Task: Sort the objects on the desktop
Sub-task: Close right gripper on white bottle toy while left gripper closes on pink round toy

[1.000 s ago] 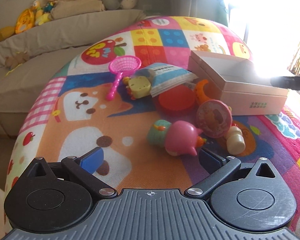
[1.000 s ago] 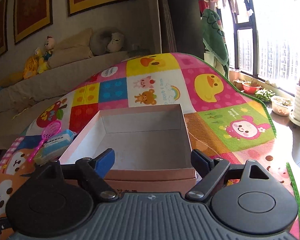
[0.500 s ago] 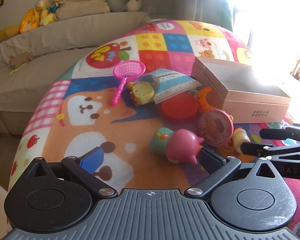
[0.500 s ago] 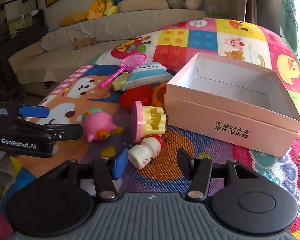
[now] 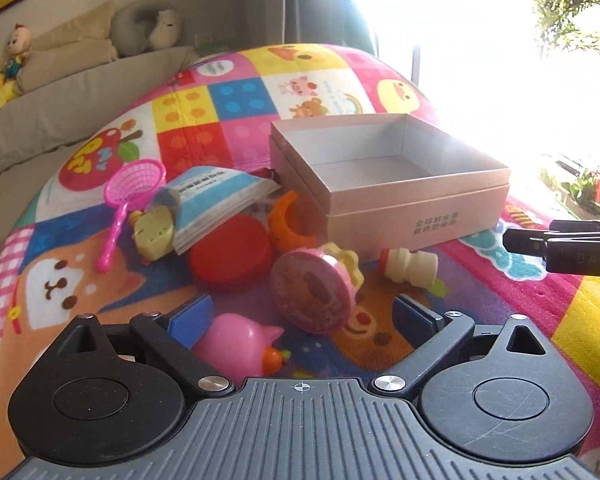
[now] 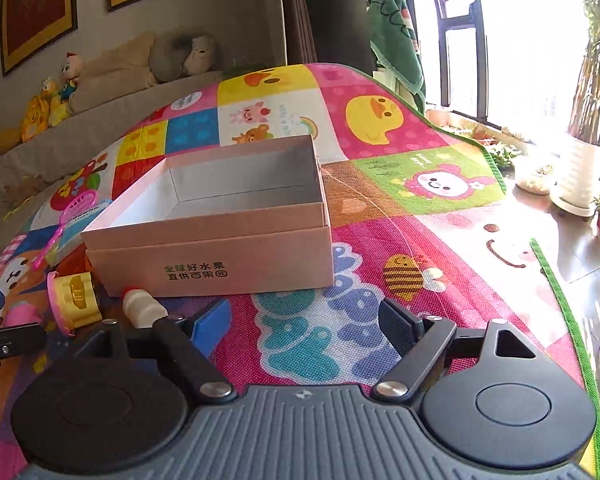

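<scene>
Closing slowly but not yet gripping, the left tongs point(image 5: 304, 312) stand wide over the play mat point(image 5: 236, 96), with the pink pig toy point(image 5: 236, 344) and the round pink-faced toy point(image 5: 312, 292) lying between the jaws, neither one pressed. The right tongs point(image 6: 306, 320) are opening, wide apart over bare mat with nothing between them. Just left of them lies a small cream bottle point(image 6: 142, 308), beside a yellow and pink toy point(image 6: 74, 296). Beyond both stands the open pink box point(image 6: 220, 224), empty. Past the left tongs lie a red disc point(image 5: 230, 254), an orange ring point(image 5: 290, 224), a blue-and-white packet point(image 5: 216, 200) and a pink toy net point(image 5: 130, 192).
</scene>
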Demonstrator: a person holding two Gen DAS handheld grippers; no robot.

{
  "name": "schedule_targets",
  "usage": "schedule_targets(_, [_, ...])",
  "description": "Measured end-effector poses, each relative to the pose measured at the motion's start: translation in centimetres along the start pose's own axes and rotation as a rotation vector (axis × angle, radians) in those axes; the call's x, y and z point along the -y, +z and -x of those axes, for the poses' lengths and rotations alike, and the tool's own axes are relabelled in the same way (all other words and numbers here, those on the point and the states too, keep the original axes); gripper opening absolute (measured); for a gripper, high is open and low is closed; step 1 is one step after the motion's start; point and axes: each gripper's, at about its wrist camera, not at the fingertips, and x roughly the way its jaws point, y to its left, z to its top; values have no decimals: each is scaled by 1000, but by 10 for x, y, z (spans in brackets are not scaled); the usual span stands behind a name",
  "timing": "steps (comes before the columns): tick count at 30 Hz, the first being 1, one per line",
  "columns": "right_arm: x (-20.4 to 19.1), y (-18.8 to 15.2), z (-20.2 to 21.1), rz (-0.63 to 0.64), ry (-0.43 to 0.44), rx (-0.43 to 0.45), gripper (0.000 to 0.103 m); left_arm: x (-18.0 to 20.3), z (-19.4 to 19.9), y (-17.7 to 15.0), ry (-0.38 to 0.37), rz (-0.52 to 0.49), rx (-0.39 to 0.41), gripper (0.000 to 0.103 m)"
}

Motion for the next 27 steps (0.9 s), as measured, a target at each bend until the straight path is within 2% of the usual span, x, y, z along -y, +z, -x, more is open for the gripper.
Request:
schedule_targets(2, [-3,-1,3,21,0,22,84,4,-9,3,10,-24,-7,93])
schedule_targets(6, [-5,0,2,29,10,24,85,4,-25,7,-36,-24,-51,81])
schedule_targets(9, [-1,0,2,4,15,21,85,8,-28,8,-26,-50,-65,62])
schedule_targets(10, [-1,-1,2,-1,17,22,85,8,-26,8,-33,-55,-63,59])
schedule_targets(16, [-2,-1,3,-1,21,32,87,18,4,8,-13,-146,-21,59])
schedule_targets(23, [-3,-1,3,-2,20,32,88,30,33,-1,-25,-199,-49,60])
schedule_targets(27, [-3,-1,3,-1,20,33,92,34,45,-10,-46,-202,-52,60])
